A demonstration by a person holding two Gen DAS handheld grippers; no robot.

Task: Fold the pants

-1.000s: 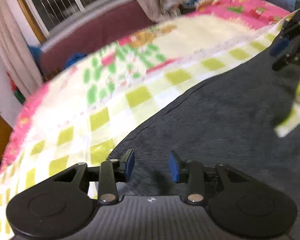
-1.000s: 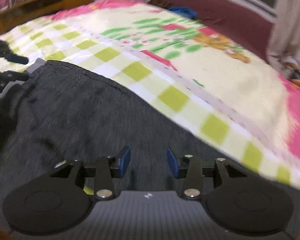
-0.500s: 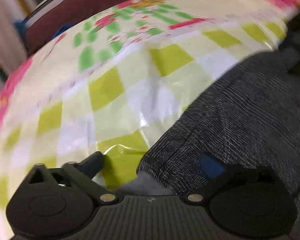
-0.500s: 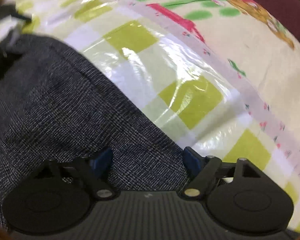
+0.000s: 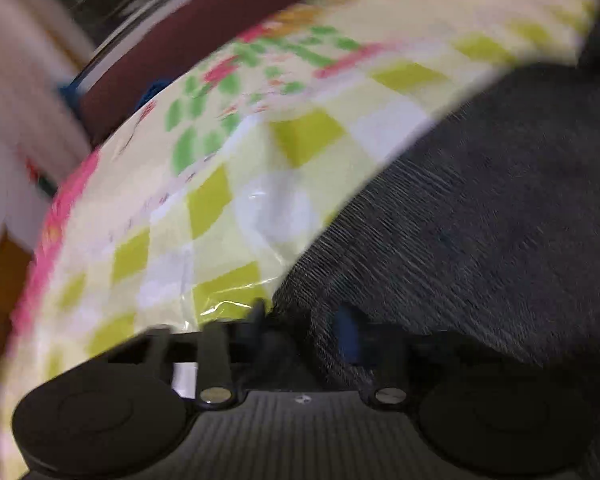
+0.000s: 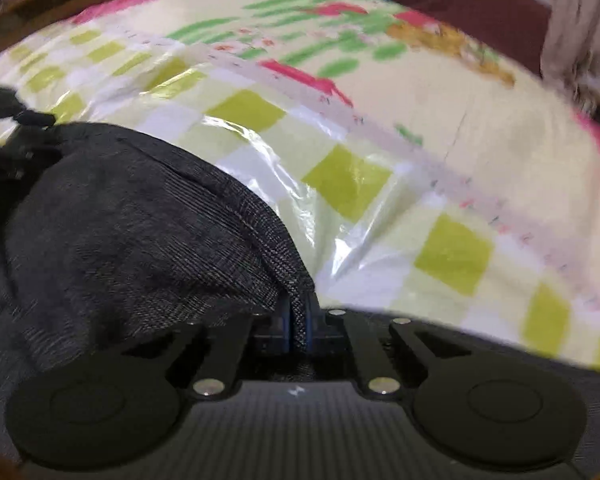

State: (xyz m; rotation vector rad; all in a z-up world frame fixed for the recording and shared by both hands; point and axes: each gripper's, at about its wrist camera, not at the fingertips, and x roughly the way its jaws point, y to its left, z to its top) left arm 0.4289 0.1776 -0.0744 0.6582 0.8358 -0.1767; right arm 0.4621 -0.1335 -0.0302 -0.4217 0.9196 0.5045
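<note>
While the pants [image 6: 140, 220] lie on the checked sheet [image 6: 340, 184], each claw [image 5: 300, 324] [image 6: 298, 320] pinches their edge.

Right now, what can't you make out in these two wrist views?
- Left gripper, left wrist view: motion blur and draped pants fabric hide the fingertips; grip unclear.
- Pants overall shape: cut off by the frame edges in both views; which end is held cannot be told.
- Left gripper in the right wrist view: only a dark blurred piece at the left edge.
- Right gripper: clear, shut on the pants' edge.
- Floral plastic cover: what lies beneath is unseen.
</note>
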